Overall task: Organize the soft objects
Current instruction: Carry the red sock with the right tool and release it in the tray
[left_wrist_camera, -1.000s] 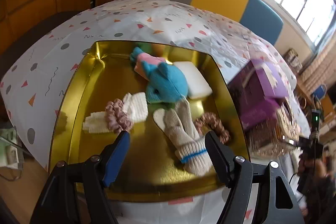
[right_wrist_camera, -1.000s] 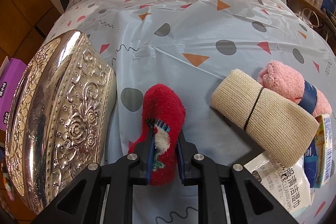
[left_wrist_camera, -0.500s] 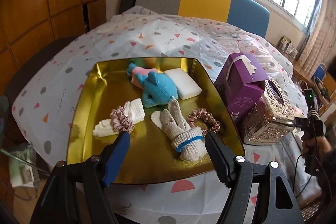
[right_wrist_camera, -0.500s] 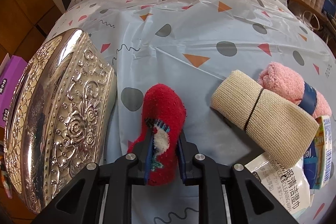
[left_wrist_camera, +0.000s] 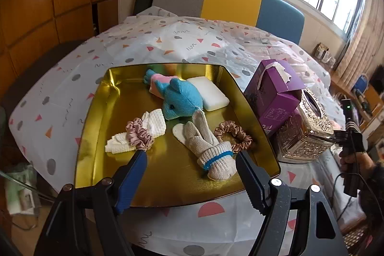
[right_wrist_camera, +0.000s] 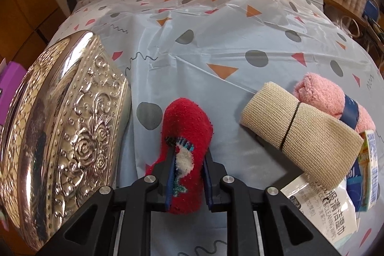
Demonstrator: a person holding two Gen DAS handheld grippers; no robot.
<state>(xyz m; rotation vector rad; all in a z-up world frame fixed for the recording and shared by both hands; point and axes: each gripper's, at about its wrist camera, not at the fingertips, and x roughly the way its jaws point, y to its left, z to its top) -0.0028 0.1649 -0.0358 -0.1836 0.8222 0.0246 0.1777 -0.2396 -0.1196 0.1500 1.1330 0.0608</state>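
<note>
A gold tray (left_wrist_camera: 100,116) on the spotted tablecloth holds a blue plush toy (left_wrist_camera: 181,100), a white sponge (left_wrist_camera: 211,94), a knit glove (left_wrist_camera: 207,143), two satin scrunchies (left_wrist_camera: 140,137) (left_wrist_camera: 236,137) and a white cloth (left_wrist_camera: 153,121). My left gripper (left_wrist_camera: 190,158) is open and empty, above the tray's near edge. My right gripper (right_wrist_camera: 188,152) is shut on a red fuzzy sock (right_wrist_camera: 186,128) that lies on the tablecloth. A beige roll (right_wrist_camera: 300,127) and a pink rolled towel (right_wrist_camera: 331,100) lie to the sock's right.
An embossed silver tissue box (right_wrist_camera: 62,131) stands close to the left of the sock; it also shows in the left wrist view (left_wrist_camera: 309,131), beside a purple carton (left_wrist_camera: 273,97). Wipe packets (right_wrist_camera: 336,203) lie at the lower right. A chair (left_wrist_camera: 228,1) stands behind the table.
My left gripper has pulled back and up from the tray, so more of the table shows. My right gripper stays shut on the red sock, almost still.
</note>
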